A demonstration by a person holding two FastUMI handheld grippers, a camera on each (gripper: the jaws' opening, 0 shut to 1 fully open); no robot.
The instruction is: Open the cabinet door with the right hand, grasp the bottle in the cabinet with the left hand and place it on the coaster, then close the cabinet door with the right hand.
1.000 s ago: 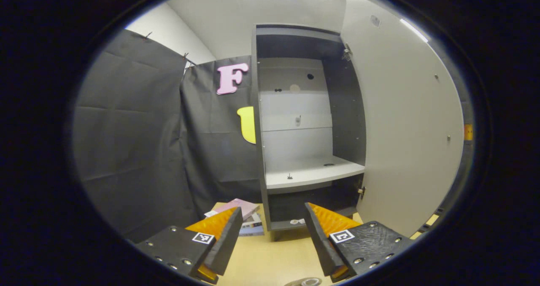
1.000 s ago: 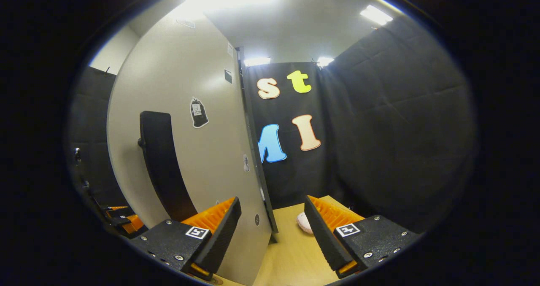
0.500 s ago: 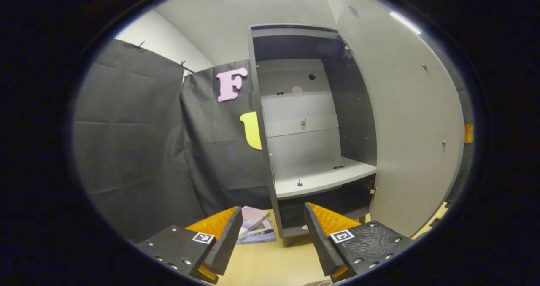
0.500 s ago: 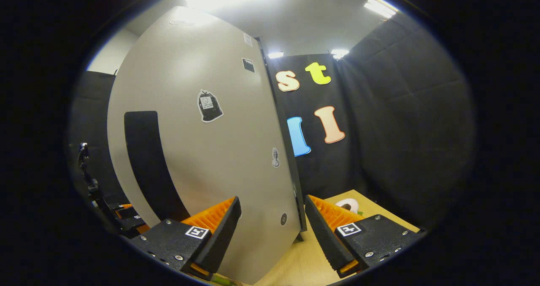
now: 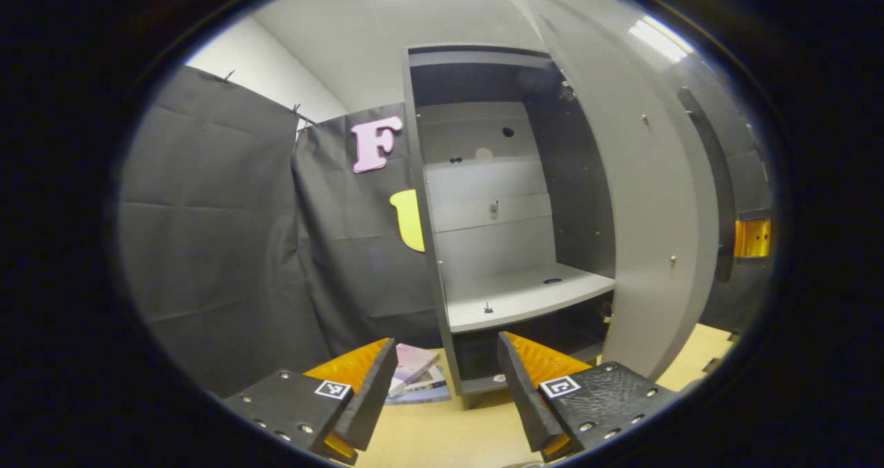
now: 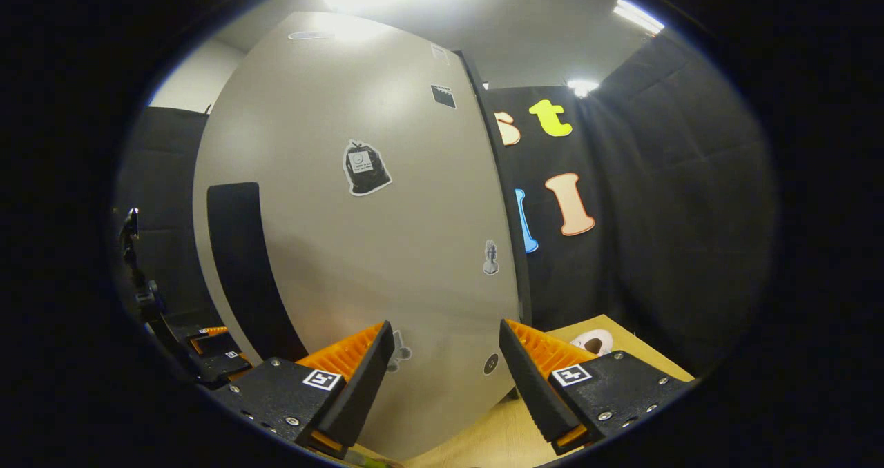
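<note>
Cabinet door (image 6: 359, 247) is swung further closed; bare shelf (image 5: 525, 295) is seen past left tongs (image 5: 447, 392); right tongs (image 6: 447, 385) are held apart too.

Books (image 5: 414, 375) partly hidden behind hand-held gripper finger.

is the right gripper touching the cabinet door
Cannot tell. In the right gripper view the right gripper is open with the cabinet door right behind its fingers, but no contact or gap shows plainly.
</note>
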